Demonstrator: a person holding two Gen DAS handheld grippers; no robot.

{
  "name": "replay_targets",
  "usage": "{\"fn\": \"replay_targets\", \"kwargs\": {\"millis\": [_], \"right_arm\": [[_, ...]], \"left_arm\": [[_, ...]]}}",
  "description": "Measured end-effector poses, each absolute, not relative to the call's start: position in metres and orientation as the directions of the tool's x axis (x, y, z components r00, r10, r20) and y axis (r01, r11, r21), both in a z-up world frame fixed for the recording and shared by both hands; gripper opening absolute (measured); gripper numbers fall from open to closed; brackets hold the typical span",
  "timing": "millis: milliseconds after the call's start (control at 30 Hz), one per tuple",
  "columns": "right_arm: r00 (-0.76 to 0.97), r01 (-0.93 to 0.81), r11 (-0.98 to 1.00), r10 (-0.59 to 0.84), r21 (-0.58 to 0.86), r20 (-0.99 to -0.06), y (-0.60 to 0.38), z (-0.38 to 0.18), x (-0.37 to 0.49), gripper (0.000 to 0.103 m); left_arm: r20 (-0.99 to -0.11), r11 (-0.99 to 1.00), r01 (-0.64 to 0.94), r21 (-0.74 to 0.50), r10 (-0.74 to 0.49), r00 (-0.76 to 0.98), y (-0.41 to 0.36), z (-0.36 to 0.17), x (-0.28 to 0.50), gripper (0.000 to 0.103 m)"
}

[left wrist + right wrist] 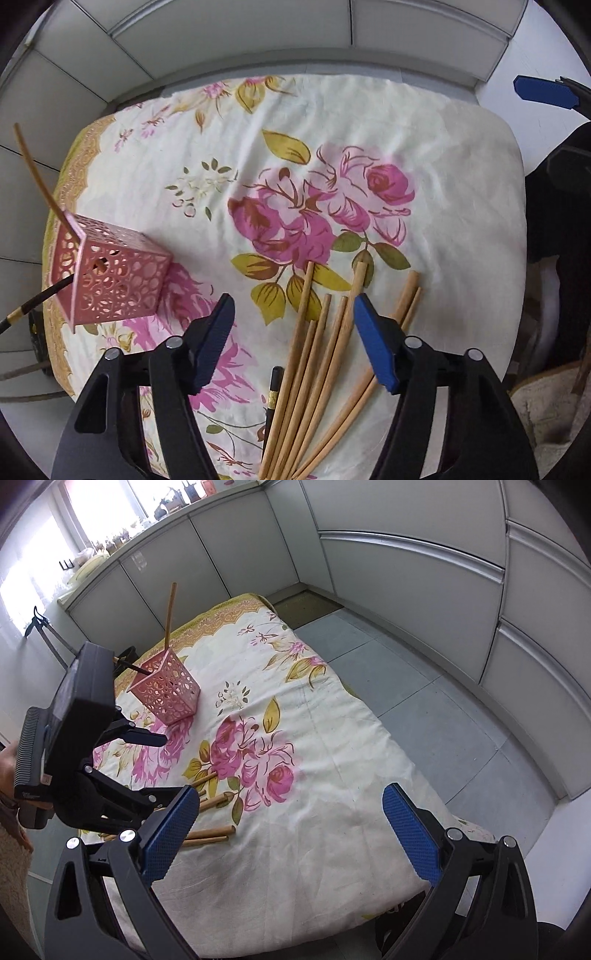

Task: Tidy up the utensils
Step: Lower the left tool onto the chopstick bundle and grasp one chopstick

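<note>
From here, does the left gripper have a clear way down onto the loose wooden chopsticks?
Probably yes. The left gripper hangs open right above the wooden chopsticks on the cloth, nothing between them. The pink holder stands well aside.

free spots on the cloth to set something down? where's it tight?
Free: the wide stretch of floral cloth between the wooden chopsticks and the table's right edge, and the far middle beyond the pink perforated holder. Crowded: the near-left, where the chopsticks fan out under the left gripper, and the holder's corner.
</note>
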State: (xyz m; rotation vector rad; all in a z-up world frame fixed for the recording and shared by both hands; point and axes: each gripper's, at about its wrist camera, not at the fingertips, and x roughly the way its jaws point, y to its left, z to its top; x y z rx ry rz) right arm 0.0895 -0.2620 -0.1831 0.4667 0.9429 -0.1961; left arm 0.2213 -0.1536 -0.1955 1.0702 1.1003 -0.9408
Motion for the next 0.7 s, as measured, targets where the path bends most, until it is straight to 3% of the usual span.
{"fn": "replay_targets", "kwargs": {"millis": [100,267,333,533,700], "right_arm": [[0.56,0.377,0.871,0.057,0.316,-0.827,-0.268,-0.188,0.091,0.097],[0.54,0.393,0.844,0.11,0.365,-0.835,-0.275,-0.194,0.093,0.097],[0.536,0.39,0.842,0.121,0.372,-0.835,-0.275,-0.195,0.094,0.097],[0.528,0.392,0.837,0.135,0.382,-0.838,-0.278,-0.197,0.095,0.097],[0.505,0.414,0.822,0.15,0.391,-0.85,-0.282,-0.203,0.095,0.097]], "left_arm": [[-0.987,0.225,0.962,0.154,-0.011,0.16,-0.156,-0.209,0.236,0.054],[-0.998,0.235,0.97,0.067,0.025,0.063,-0.164,-0.225,0.248,0.036],[-0.998,0.23,0.971,0.059,0.036,0.052,-0.169,-0.23,0.248,0.036],[-0.997,0.22,0.975,0.021,0.071,0.006,-0.187,-0.237,0.243,0.019],[-0.997,0.259,0.966,0.005,0.072,-0.014,-0.194,-0.237,0.247,0.012]]}}
